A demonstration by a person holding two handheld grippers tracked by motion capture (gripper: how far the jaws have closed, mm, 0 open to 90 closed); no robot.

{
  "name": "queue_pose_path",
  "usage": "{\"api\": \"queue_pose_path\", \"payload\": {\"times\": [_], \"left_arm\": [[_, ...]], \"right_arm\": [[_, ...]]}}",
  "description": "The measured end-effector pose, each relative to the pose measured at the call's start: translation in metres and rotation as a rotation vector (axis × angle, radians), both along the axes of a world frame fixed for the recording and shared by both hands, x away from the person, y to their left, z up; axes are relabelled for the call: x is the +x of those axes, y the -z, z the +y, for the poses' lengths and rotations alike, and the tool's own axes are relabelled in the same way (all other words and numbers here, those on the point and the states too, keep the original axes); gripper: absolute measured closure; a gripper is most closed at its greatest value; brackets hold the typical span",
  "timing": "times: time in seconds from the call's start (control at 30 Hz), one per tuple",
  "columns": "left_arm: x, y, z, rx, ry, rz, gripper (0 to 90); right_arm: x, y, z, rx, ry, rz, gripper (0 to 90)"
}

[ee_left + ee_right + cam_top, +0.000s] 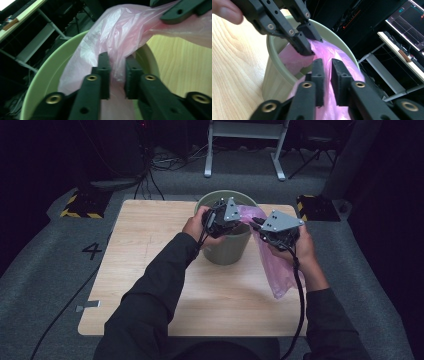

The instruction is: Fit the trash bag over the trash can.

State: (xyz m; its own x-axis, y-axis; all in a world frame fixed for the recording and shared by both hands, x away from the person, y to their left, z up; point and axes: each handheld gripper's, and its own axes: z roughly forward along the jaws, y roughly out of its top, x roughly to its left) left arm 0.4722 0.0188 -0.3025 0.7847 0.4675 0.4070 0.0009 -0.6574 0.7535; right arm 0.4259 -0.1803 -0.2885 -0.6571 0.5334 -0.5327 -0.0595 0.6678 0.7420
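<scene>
So right now I've got both grippers up at the rim of the pale green bin, which sits toward the far side of the wooden table. The pink plastic bag is stretched between them: part of it is bunched over the bin's mouth, and the rest hangs down outside the bin on the right, over the tabletop.

The left gripper has its jaws nearly together, with a fold of the pink film pinched between the pads, right over the bin's inner wall. In the high view it sits on the near left of the rim.

The right gripper is also almost closed, and the bag runs up through the narrow gap between its pads. I can't tell for sure how hard it's actually squeezing. It sits just right of the bin, close to the other gripper but not touching it.
</scene>
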Motion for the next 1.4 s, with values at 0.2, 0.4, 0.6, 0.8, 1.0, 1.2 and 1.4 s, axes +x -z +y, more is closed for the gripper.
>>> {"api": "queue_pose_path", "payload": {"times": [0.2,0.4,0.6,0.8,1.0,1.2,1.4], "left_arm": [[0.001,0.004,-0.002,0.044,-0.026,-0.018,86.6],[0.005,0.007,0.005,0.04,-0.049,0.008,87.4],[0.008,0.011,0.012,0.006,-0.051,0.028,87.6],[0.009,0.013,0.02,-0.032,-0.065,0.046,88.0],[0.01,0.014,0.028,-0.05,-0.071,0.057,88.0],[0.013,0.017,0.03,-0.069,-0.079,0.076,82.0],[0.013,0.017,0.031,-0.081,-0.102,0.085,59.9]], "right_arm": [[-0.004,0.009,-0.007,0.032,0.03,0.032,50.3],[-0.016,0.03,-0.019,0.104,0.049,0.104,32.9],[-0.031,0.061,-0.027,0.231,0.028,0.15,22.9],[-0.026,0.087,-0.022,0.251,0.102,0.193,23.9],[-0.016,0.1,-0.021,0.137,0.145,0.175,77.0],[-0.013,0.097,-0.032,0.191,0.153,0.147,89.8],[-0.013,0.071,-0.037,0.179,0.187,0.053,90.0]]}}
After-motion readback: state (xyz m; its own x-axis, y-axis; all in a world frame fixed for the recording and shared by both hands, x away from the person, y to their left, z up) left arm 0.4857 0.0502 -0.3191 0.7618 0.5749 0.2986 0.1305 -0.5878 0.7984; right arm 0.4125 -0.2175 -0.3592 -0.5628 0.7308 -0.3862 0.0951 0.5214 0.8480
